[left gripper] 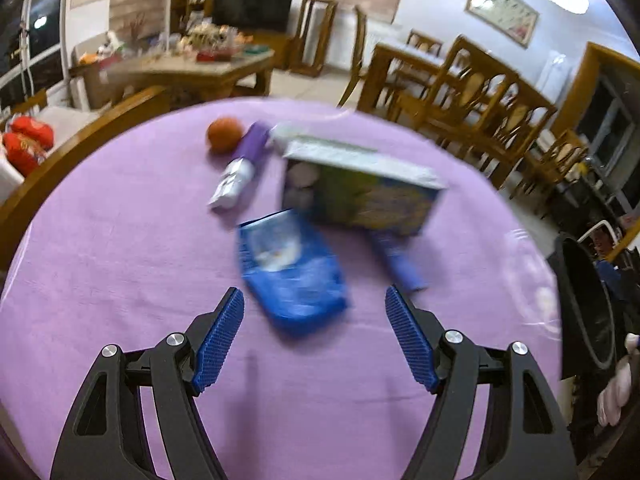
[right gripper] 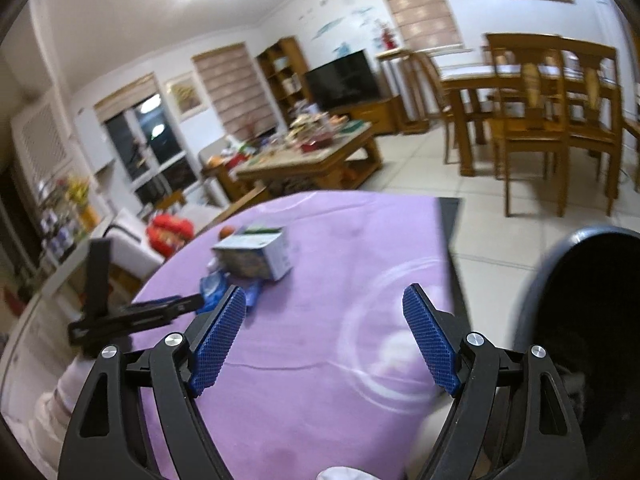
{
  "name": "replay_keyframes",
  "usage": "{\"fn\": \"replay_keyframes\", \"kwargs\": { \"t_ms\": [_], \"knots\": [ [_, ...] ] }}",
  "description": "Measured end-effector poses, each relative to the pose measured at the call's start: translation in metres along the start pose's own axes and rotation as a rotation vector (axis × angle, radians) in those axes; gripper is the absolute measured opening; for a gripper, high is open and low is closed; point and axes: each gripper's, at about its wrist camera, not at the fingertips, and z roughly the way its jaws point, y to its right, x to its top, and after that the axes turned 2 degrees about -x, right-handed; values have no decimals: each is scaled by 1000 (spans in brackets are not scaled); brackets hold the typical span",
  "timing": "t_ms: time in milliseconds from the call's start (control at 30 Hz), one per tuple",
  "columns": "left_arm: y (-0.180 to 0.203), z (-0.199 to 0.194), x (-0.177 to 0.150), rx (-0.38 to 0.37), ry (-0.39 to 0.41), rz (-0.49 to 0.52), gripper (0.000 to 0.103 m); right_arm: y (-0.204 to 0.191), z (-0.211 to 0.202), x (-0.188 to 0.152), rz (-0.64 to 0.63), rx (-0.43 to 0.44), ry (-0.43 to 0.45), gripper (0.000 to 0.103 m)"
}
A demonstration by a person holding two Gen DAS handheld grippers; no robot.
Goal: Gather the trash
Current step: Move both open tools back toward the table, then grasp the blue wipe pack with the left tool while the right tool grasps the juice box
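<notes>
Left gripper (left gripper: 314, 300) spread wide, empty, above blue packet (left gripper: 290, 268); right gripper (right gripper: 324, 300) likewise empty. Risk: packet sliding on purple cloth (left gripper: 120, 280), nudging nearby box (left gripper: 360, 192).

A matt purple cloth (left gripper: 120, 280) covers the desk. Just ahead of the left jaws lies a glossy blue plastic packet (left gripper: 292, 268), beyond it a printed cardboard box (left gripper: 360, 196). The pads (left gripper: 220, 340) are ribbed blue plastic with shiny metal pins.
</notes>
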Motion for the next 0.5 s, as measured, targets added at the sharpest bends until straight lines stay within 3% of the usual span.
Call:
{"fn": "replay_keyframes", "kwargs": {
  "t_ms": [67, 267, 500],
  "knots": [
    [-8, 11, 5, 12, -24, 3, 73, -17, 22, 5, -33, 15, -29, 86],
    [-12, 27, 14, 27, -44, 37, 72, -50, 87, 27, -128, 44, -109, 86],
    [-8, 20, 11, 22, -47, 81, 73, -85, 167, 47, -272, 44, -195, 86]
  ]
}}
